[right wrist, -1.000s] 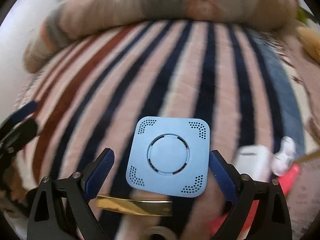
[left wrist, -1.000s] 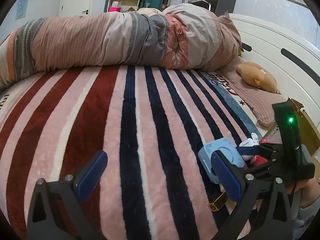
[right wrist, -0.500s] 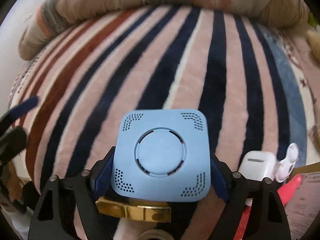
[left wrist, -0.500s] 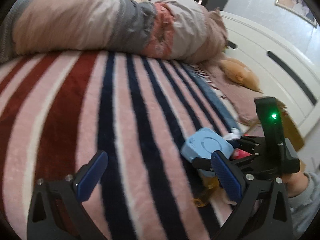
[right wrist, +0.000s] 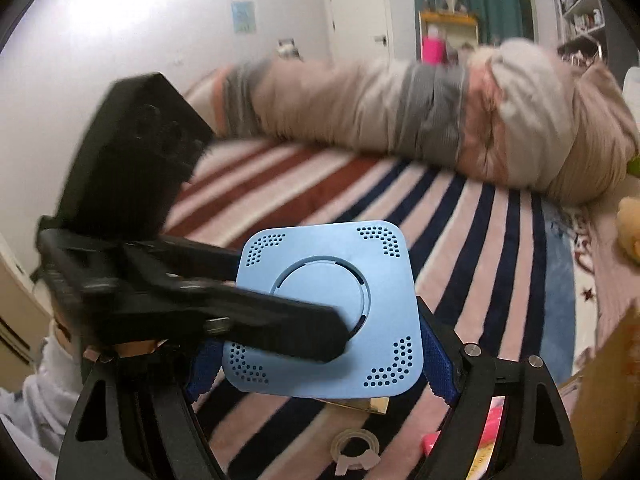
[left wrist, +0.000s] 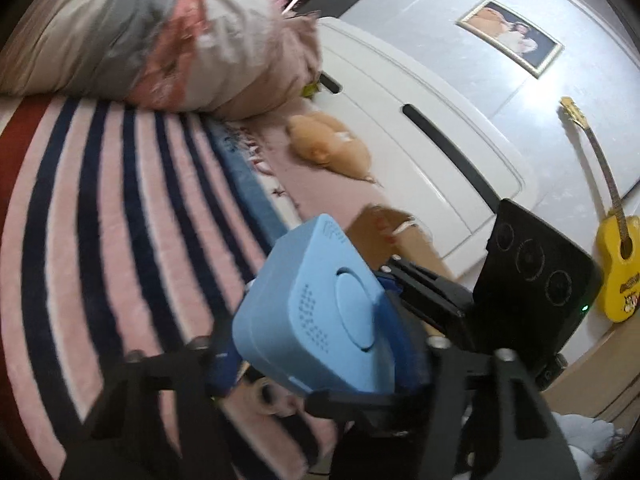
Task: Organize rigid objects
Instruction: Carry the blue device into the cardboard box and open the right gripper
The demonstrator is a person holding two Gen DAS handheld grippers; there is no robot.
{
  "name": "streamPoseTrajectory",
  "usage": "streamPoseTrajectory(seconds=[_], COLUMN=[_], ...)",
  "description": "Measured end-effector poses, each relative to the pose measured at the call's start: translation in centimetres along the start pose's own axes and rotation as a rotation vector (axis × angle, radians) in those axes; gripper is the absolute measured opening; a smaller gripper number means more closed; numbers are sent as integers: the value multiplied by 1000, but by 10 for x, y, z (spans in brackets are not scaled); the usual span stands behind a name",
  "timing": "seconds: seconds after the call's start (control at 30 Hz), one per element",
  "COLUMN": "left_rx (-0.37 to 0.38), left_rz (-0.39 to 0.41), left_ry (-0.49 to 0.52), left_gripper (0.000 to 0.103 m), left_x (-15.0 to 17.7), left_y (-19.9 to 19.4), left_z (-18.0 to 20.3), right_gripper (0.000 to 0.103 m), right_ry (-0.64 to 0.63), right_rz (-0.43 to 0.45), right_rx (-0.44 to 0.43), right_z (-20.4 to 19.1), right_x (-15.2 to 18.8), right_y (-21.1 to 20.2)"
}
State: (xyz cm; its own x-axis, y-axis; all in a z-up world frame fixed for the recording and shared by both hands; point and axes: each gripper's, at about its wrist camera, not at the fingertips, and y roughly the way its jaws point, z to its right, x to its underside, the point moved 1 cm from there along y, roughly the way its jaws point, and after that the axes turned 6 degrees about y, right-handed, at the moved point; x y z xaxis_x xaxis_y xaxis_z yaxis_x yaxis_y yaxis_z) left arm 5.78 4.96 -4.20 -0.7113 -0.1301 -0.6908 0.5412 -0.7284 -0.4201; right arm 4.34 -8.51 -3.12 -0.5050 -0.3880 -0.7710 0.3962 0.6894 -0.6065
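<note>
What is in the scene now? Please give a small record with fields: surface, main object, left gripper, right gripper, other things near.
surface: striped blanket on a bed
main object: light blue square device, lifted above the blanket
right gripper: shut on the device, blue pads on two opposite sides
left gripper: jaws have just been closing, now across the device, one finger over its top face
other things near: tape roll, gold strip, rolled quilt, yellow toy guitar

Pale blue box (right wrist: 326,308), square with rounded corners, round raised disc at centre, dotted vent holes at each corner; sitting lifted clear above the striped bed (right wrist: 472,240), tilting, broad face showing toward the right wrist view, side edge (left wrist: 272,320) showing in the left
</note>
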Motion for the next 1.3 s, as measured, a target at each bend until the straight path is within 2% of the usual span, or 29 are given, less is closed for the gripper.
streamPoseTrajectory(seconds=[0.07,0.13,0.27,0.37,0.57,0.77,0.83,0.9,0.93,0.97,1.03,1.1,1.23,1.3], left_rx=[-32,-60,-110,-124,-71,-50,-62,-106,-129,-154,-165,-167,-192,-207], left_rz=[19,20,-8,-57,-217,-328,-346,-356,-355,-349,-343,-324,-282,-256], left_ry=[61,120,244,322,378,369,373,391,397,401,404,408,418,413], left_gripper=[36,29,26,26,27,28,32,49,64,68,68,68,69,69], left_x=[-11,-23,-41,-50,-51,-39,-39,-38,-38,-40,-41,-44,-47,-48], left_y=[0,6,31,64,156,208,219,224,225,224,220,211,189,171], left_z=[30,57,118,154,194,198,197,195,194,192,190,189,189,186], right_gripper=[80,79,79,79,79,79,79,80,80,81,90,94,95,95], right_ry=[12,31,79,151,293,356,355,327,314,301,286,283,280,264], right_rz=[32,62,132,152,105,8,-5,-18,-22,-27,-17,-8,-3,1], right_rx=[-4,-12,10,33,93,140,146,194,219,254,286,290,285,313], right_z=[9,18,41,73,138,183,188,189,190,191,191,190,184,176], right_x=[-5,-5,-5,2,36,64,70,72,73,72,71,71,67,65], right_y=[-21,-41,-91,-121,-160,-163,-162,-159,-157,-156,-154,-155,-156,-158])
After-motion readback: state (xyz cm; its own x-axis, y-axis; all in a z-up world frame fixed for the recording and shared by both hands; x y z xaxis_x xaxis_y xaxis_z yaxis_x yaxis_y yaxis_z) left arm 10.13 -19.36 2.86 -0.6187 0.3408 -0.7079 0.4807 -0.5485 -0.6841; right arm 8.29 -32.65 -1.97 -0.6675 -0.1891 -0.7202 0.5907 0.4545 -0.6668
